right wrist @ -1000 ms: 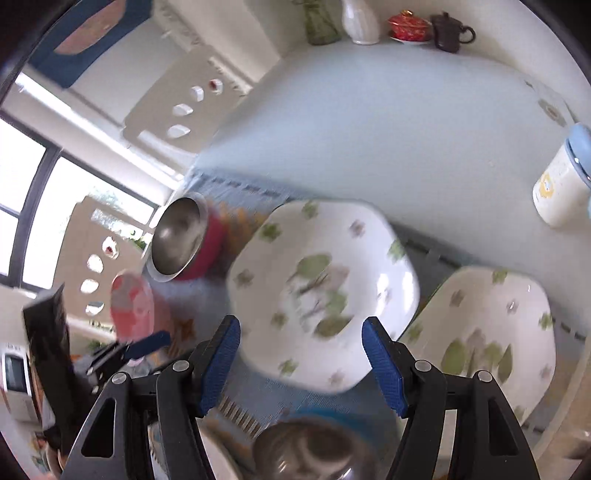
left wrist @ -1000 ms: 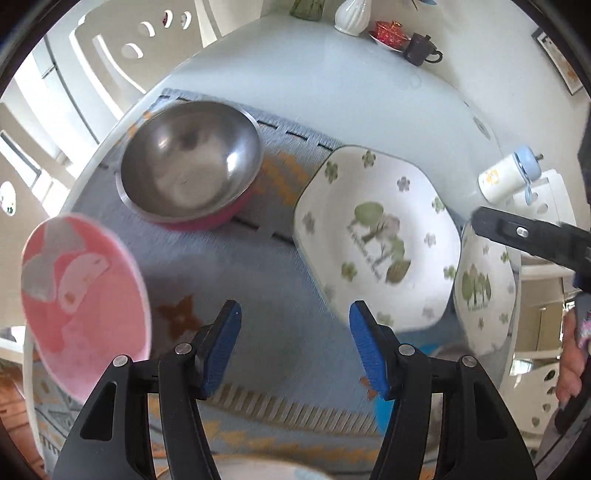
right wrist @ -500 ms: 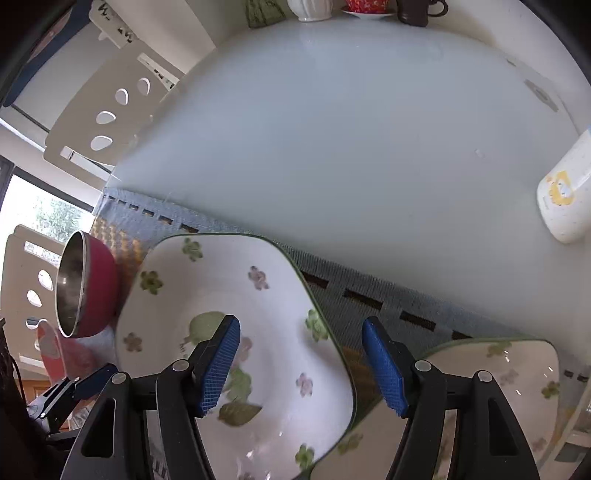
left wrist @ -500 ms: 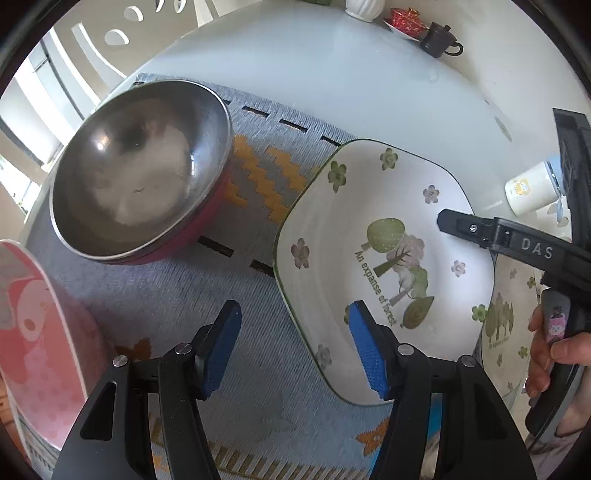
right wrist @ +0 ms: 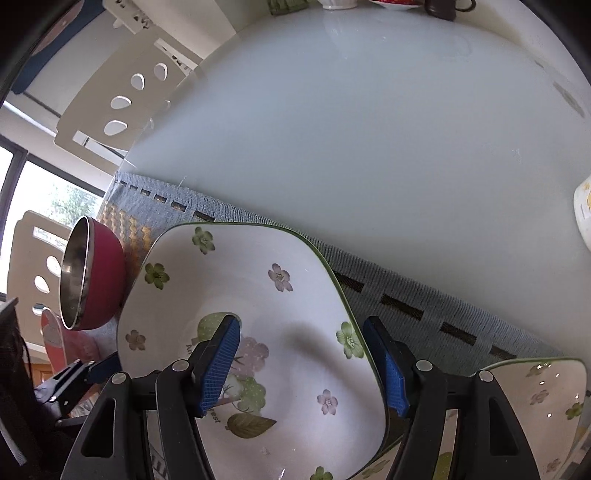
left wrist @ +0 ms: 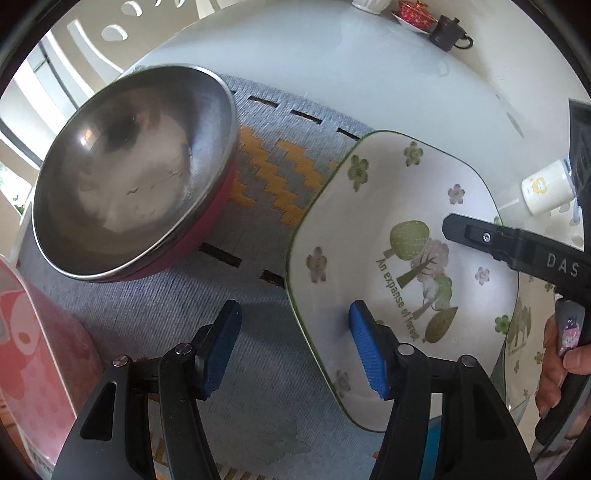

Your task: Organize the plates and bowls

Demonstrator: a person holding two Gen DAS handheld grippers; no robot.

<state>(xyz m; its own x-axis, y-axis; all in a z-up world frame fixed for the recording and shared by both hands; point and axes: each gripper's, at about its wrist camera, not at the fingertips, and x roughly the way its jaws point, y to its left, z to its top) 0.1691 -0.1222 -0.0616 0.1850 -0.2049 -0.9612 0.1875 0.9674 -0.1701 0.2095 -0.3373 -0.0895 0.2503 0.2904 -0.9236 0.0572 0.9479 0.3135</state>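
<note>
A white flowered plate with a green rim (left wrist: 388, 258) (right wrist: 258, 314) lies on a grey woven mat (left wrist: 258, 192). My left gripper (left wrist: 295, 347) is open and straddles the plate's left rim, one pad over the plate, one over the mat. My right gripper (right wrist: 303, 369) is open and straddles the plate's right rim; it also shows in the left wrist view (left wrist: 517, 247). A steel bowl with a red outside (left wrist: 136, 173) (right wrist: 88, 277) sits left of the plate. A second flowered plate (right wrist: 535, 398) lies at the right, a pink plate (left wrist: 33, 350) at the left.
The glass table top (right wrist: 369, 129) stretches beyond the mat. A white cup with a yellow print (left wrist: 546, 188) stands at the right. A dark teapot (left wrist: 448, 27) and a red lidded dish (left wrist: 413, 9) stand at the far edge. White chairs (right wrist: 125, 96) stand at the left.
Both grippers have moved closer and lower onto the flowered plate, one to each side rim. Both stayed open.
</note>
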